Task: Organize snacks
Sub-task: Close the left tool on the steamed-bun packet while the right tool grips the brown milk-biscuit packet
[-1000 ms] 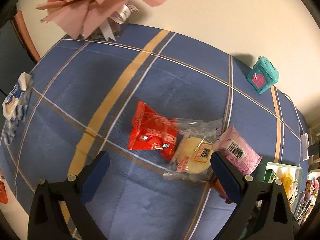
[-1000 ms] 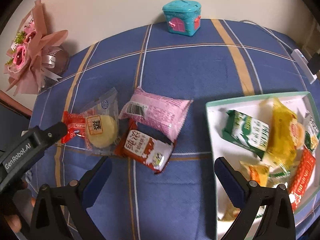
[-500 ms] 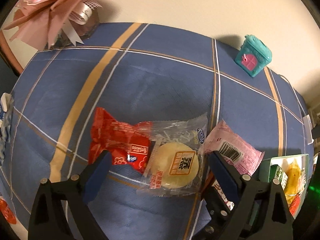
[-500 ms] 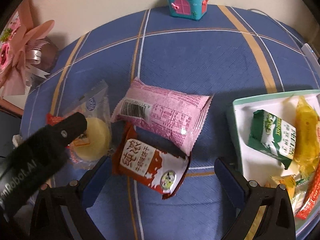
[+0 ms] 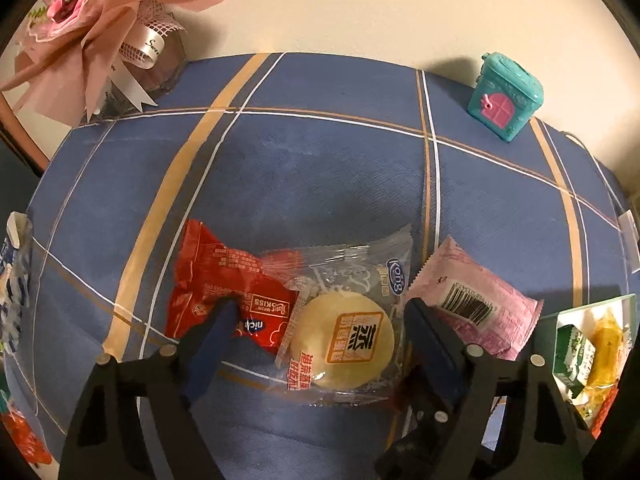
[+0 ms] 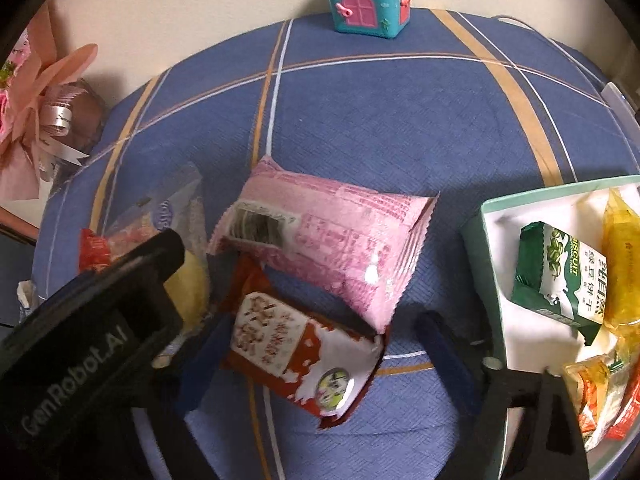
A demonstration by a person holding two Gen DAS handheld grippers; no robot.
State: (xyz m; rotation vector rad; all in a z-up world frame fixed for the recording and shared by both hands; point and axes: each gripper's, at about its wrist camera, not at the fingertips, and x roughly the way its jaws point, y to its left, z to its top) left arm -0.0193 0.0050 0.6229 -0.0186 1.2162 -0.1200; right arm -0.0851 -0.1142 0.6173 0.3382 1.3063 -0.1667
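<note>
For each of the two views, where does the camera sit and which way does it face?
Left wrist: on the left gripper, aimed steeply down at the clear-wrapped cake; its jaws are closing around it.
Right wrist: on the right gripper, aimed steeply down at the brown-and-white packet, jaws closing; the left gripper's body shows.
Shared: pink packet, teal toy house, snack box.

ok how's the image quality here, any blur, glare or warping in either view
Left wrist view: sharp, warm dim light, heavy fisheye bending the tablecloth stripes, glare on the clear bun wrapper. Right wrist view: softer, with the pink packet barcode and brown-and-white packet print smeared, a glare spot on the pink one, and the other claw's black body blocking the lower left.
</note>
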